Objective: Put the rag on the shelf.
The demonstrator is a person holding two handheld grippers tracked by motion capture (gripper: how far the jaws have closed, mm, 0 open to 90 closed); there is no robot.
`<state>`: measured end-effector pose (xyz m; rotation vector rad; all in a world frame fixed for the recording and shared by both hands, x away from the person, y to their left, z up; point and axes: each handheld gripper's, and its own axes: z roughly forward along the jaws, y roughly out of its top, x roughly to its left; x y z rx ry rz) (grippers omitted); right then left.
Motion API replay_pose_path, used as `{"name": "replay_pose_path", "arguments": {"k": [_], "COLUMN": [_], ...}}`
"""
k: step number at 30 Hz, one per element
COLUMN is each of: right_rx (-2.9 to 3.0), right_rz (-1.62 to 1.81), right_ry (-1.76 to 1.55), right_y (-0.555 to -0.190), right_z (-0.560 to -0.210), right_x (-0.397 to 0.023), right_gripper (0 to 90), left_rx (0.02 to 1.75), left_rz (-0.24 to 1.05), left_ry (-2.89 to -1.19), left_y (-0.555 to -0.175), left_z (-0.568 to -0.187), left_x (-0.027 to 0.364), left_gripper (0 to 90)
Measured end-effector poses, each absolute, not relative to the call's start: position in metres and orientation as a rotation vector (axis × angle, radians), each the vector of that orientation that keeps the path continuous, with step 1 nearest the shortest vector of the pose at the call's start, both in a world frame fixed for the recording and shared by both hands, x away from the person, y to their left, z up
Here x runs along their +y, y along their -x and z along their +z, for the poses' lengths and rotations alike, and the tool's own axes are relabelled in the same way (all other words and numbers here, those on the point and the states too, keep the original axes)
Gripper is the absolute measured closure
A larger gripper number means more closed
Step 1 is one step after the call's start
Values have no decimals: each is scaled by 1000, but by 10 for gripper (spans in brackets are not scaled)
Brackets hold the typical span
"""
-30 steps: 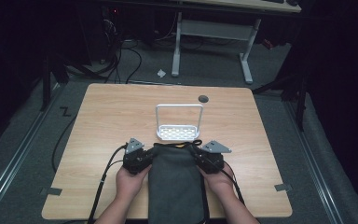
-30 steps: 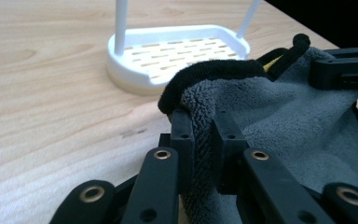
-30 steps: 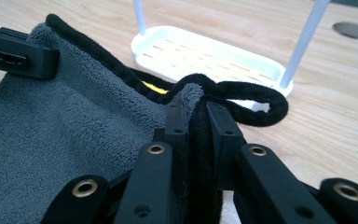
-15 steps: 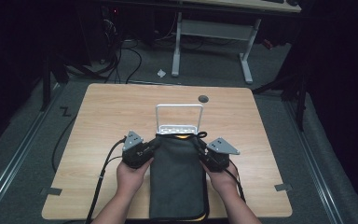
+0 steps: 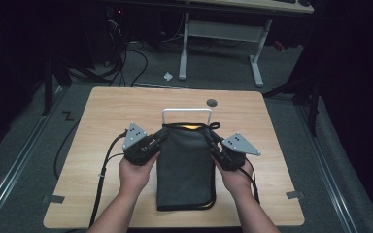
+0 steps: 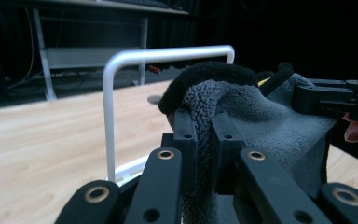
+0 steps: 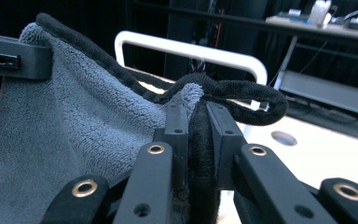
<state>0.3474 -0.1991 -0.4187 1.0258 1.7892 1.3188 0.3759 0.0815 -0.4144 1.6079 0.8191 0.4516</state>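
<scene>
Now we are carrying the grey towel point(image 5: 184, 165) forward over the bench point(image 5: 107, 111), and its far edge is reaching the white rack point(image 5: 186, 111). A second ago that black-trimmed edge was lying short of the rack, with the perforated base of the rack plainly showing in front of it; half a second ago it was already covering part of that base. At this moment the edge is sitting just at the foot of the rack's top bar and hiding the base behind it, while the near end of the towel is lying flat on the bench, toward us from the rack. We are judging from this that the towel is being brought up to hang over the bar, and that the lift over the bar is not yet done.

We are holding the left gripper point(image 6: 204, 135) to the left of the rack, its jaws closed on the towel's left far corner, with the pile bunching up between them. We are holding the right gripper point(image 7: 196, 135) to the right of the rack, its jaws closed on the thick black hem at the right far corner. Between the two grips the far edge is sagging slightly, just in front of the bar.
</scene>
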Motion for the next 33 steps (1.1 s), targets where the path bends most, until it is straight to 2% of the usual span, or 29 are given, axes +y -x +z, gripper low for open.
{"name": "replay_pose_path", "arguments": {"k": [21,33], "right_rx": [1664,1631], "right_rz": [1397,1407], "right_ry": [-941,-939], "right_y": [-352,-386], "right_z": [-358,-323], "right_x": [-203,-206], "right_gripper": [805,805], "left_rx": [713,687], "left_rz": [554,589], "left_ry": [-1536,-1535], "left_y": [-384,-425], "left_z": [-352,-322], "left_x": [80,77], "left_gripper": [838,838]}}
